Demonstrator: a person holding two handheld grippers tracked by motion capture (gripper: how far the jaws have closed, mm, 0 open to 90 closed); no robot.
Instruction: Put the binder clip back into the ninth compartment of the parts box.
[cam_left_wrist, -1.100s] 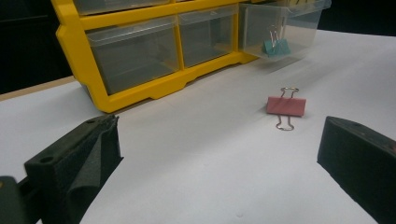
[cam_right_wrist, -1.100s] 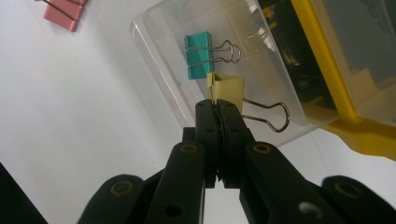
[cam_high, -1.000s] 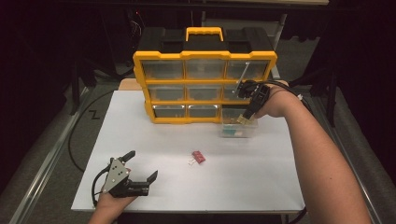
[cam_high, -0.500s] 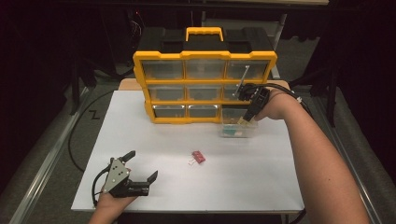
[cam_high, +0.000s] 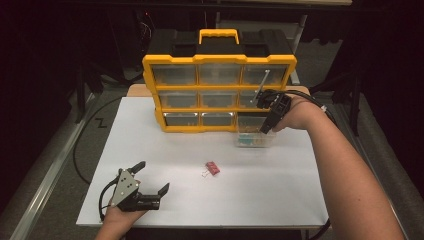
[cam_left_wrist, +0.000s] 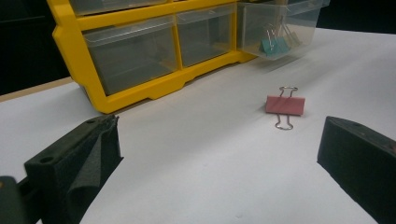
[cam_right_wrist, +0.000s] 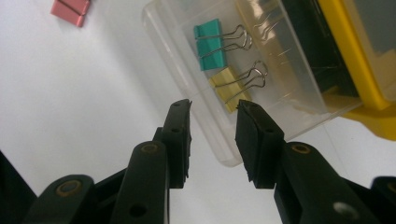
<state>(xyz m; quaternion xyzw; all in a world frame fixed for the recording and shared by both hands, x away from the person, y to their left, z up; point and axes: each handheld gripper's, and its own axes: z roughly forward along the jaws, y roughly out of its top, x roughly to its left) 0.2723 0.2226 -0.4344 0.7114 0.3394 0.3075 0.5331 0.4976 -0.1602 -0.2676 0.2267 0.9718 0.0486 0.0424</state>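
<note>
A clear drawer (cam_high: 256, 141) stands pulled out of the bottom right of the yellow organiser (cam_high: 220, 59). A teal binder clip (cam_right_wrist: 209, 37) and a yellow binder clip (cam_right_wrist: 227, 86) lie in it. My right gripper (cam_high: 266, 128) hangs just over the drawer's front wall (cam_right_wrist: 187, 88). Its jaws have just been opening, and nothing is between the tips (cam_right_wrist: 213, 109). A pink binder clip (cam_high: 212, 168) lies on the white tabletop, ahead of my left gripper (cam_left_wrist: 219, 158). That left gripper (cam_high: 153, 176) rests wide open and empty at the front left.
The organiser's other drawers (cam_left_wrist: 130, 51) are pushed in. A black cable (cam_high: 80, 145) loops off the table's left side. The white tabletop (cam_high: 280, 195) has bare room in front of the drawer and around the pink clip (cam_left_wrist: 285, 104).
The right hand has shifted slightly above the pulled-out drawer. The left gripper and the pink clip have stayed where they were.
</note>
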